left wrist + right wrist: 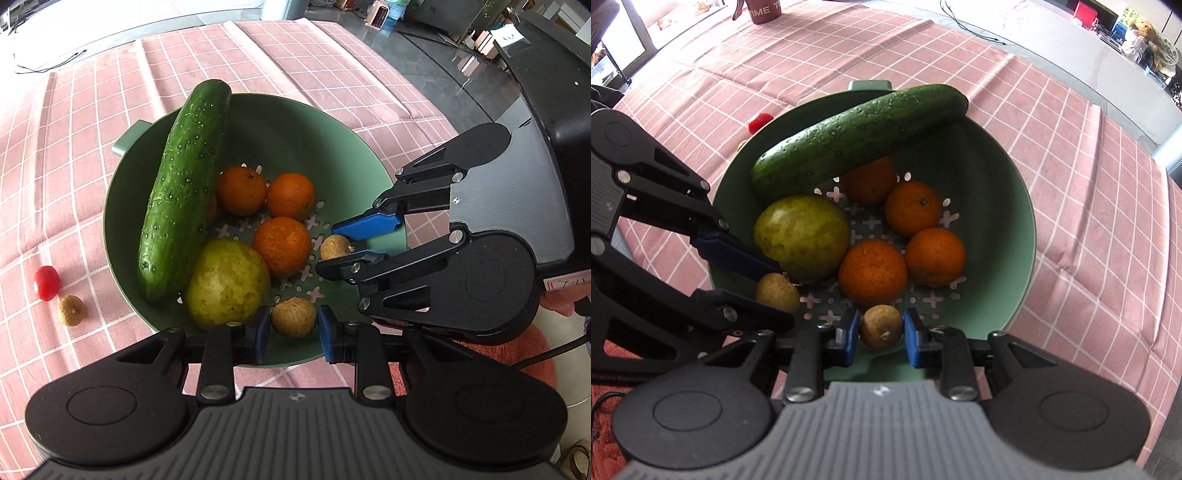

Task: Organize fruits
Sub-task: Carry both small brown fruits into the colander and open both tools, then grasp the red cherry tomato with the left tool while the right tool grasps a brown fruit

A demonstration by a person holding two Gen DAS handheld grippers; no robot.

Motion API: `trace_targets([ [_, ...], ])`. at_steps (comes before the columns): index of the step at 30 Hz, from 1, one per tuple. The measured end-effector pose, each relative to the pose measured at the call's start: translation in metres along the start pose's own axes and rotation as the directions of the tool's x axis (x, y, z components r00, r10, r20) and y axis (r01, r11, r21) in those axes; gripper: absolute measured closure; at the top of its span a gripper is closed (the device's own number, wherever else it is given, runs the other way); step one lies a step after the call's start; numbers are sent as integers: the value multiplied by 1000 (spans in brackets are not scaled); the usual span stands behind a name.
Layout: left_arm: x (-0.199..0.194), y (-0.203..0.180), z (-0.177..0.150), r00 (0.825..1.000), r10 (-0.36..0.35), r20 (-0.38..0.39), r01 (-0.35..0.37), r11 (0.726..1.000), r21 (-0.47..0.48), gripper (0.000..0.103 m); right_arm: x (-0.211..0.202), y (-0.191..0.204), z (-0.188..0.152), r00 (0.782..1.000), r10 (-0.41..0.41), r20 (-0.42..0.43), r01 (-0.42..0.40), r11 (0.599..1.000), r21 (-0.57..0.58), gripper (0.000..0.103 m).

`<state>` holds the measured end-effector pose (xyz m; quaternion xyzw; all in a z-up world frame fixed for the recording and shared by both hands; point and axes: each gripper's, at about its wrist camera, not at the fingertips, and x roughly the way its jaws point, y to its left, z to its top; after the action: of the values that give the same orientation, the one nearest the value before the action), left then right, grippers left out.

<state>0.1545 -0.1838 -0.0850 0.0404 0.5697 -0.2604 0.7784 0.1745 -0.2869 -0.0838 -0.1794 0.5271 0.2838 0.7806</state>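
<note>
Oranges (873, 272) — four; longans (294, 317) — three.

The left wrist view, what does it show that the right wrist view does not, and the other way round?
Only the left wrist view shows the small brown fruit lying whole on the tablecloth, beside the cherry tomato. Only the right wrist view shows a fourth orange under the cucumber and a cup at the far table edge. Both show the green colander, the pear, and each gripper shut on a small brown fruit.

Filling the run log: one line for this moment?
left gripper: shut on longan | right gripper: shut on second longan | both over green colander
</note>
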Motion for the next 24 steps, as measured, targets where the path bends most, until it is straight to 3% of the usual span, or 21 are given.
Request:
trace_targets([
  [6,0,0,-1,1000,8,7,-8,1000,-3,66,2,1,3,1000,-9,-7,9,1000,-5,80],
  [8,-2,1,-1,1000,7,12,-7,1000,-4,64,2,1,4,1000,-23,-6,23,1000,-5,75],
  [15,-22,0,-7,998,9,62,-9,1000,10,46,-11,1,4,999,-33,24,33,999,-1,72],
  [24,-59,4,-21,987,-27,156,22,999,36,46,-33,5,2,989,-64,134,47,991,123,66],
])
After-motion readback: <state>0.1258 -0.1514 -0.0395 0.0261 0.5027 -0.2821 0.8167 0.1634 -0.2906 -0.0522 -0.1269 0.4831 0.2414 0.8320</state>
